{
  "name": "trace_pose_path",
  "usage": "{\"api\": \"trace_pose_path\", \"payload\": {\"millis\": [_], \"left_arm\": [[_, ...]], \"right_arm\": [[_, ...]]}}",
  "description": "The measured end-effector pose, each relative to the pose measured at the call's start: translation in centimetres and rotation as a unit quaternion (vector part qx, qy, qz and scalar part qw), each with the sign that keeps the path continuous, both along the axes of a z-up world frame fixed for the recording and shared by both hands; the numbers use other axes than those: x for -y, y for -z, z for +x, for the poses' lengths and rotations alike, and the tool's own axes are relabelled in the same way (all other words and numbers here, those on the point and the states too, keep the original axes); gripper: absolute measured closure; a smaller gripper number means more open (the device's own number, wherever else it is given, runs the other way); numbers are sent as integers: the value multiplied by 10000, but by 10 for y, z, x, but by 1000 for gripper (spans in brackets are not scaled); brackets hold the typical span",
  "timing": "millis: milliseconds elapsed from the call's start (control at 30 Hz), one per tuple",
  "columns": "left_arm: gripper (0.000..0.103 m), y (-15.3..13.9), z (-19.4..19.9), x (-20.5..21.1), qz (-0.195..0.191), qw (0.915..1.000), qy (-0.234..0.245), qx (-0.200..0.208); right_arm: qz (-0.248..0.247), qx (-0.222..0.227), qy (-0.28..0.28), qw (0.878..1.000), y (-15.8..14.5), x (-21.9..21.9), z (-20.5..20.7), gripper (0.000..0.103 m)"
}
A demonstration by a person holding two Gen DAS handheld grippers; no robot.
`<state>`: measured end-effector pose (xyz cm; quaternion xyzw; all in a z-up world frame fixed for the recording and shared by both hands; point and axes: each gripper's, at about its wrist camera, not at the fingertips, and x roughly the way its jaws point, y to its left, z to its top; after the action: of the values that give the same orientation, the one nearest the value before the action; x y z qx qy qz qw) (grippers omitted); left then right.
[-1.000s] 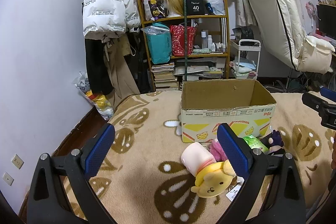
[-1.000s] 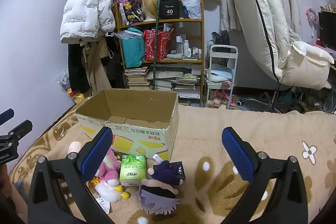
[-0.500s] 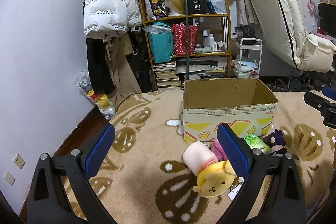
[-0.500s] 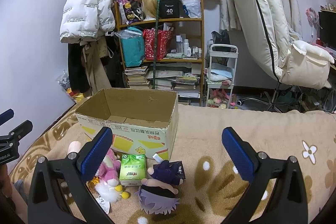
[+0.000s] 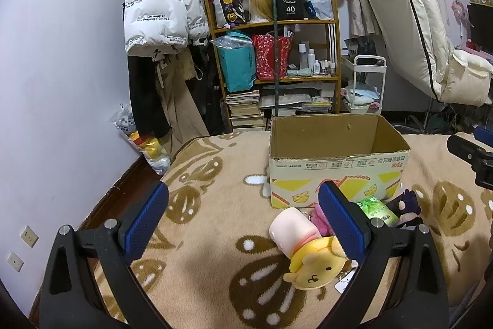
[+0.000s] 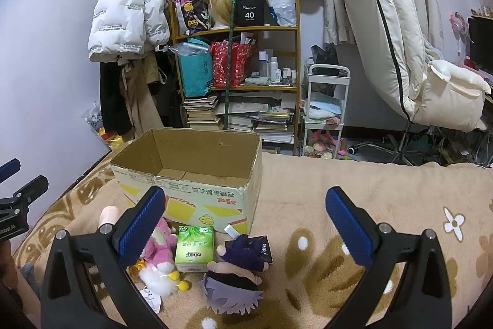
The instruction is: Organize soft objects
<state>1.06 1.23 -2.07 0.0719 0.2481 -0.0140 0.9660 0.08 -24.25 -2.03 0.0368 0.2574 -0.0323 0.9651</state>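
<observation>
An open cardboard box [image 6: 197, 174] sits on a bed covered by a tan blanket [image 6: 369, 193] with brown and white patterns. The box is empty, only its bottom flaps showing in the right wrist view. The soft things lie in a cluster on the blanket just in front of the box: a yellow plush [image 5: 314, 264] with a pale pink cylinder [image 5: 291, 228] touching it, a pink plush [image 6: 158, 248], a green tissue pack [image 6: 193, 248] lying flat, and a purple-haired doll [image 6: 234, 282] face down beside the pack.

The left gripper [image 5: 243, 224] hovers above the blanket with its blue-padded fingers [image 5: 146, 219] spread wide and nothing between them; the yellow plush lies near its right finger. The right gripper [image 6: 243, 225] hangs over the cluster, its fingers [image 6: 348, 228] likewise spread and holding nothing, with the tissue pack and the doll below the gap.

Behind the bed stand a cluttered shelf [image 6: 237, 76], a white jacket [image 6: 126, 17] hung on the wall, and a cream chair [image 6: 400, 51] at the right.
</observation>
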Motion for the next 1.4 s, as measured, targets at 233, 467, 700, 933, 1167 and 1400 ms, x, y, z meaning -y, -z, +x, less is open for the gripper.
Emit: {"api": "trace_pose_path", "payload": {"millis": [233, 467, 700, 933, 1167, 1400], "left_arm": [[6, 1, -1, -5, 0, 10000, -19, 7], [6, 0, -2, -7, 18, 10000, -30, 29], [6, -2, -3, -11, 14, 10000, -40, 39], [6, -3, -4, -5, 58, 10000, -34, 10], [6, -5, -4, 0, 80, 10000, -37, -12], [6, -6, -2, 4, 70, 9999, -21, -95]], "right_arm": [[1, 1, 2, 10000, 0, -1, 0, 0], [-9, 5, 0, 10000, -1, -1, 0, 0], [17, 31, -22, 10000, -2, -1, 0, 0], [18, 28, -14, 10000, -1, -1, 0, 0], [9, -7, -13, 10000, -2, -1, 0, 0], [55, -72, -57, 9999, 2, -1, 1, 0]]}}
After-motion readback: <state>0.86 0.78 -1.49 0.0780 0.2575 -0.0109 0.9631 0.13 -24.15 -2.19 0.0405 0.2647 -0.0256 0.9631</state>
